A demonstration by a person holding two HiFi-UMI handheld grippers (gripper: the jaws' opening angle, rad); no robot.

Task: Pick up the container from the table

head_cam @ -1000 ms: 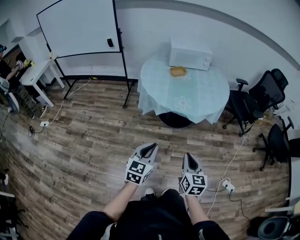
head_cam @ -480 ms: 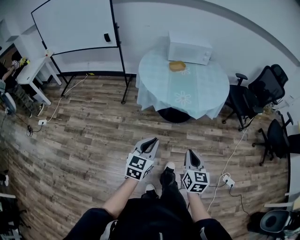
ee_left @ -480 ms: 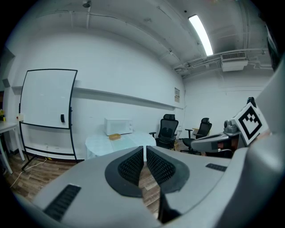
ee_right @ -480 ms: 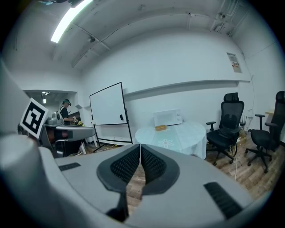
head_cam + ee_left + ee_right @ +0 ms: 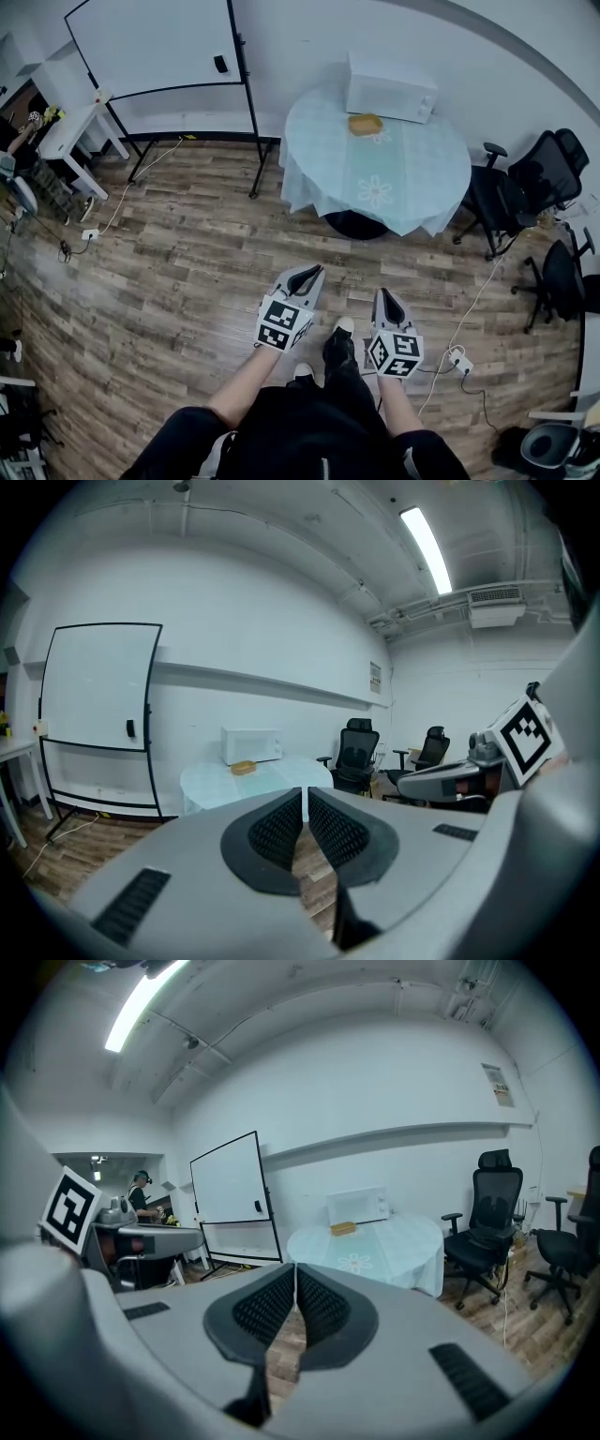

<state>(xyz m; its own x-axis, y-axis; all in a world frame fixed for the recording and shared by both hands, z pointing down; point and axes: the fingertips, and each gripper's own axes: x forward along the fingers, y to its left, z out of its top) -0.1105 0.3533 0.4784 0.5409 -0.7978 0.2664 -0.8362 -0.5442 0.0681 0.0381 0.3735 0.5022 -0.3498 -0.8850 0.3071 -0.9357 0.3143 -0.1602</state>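
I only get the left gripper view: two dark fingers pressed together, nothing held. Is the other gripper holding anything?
Observer: No, the right gripper has its fingers shut too, with nothing between them.
Operator: Anything on the floor near the feet?
Observer: A white power strip lies on the wood floor, just right of the right gripper in the head view.
Operator: Anyone else in the room?
Observer: Yes, a person stands far off, left of the whiteboard.
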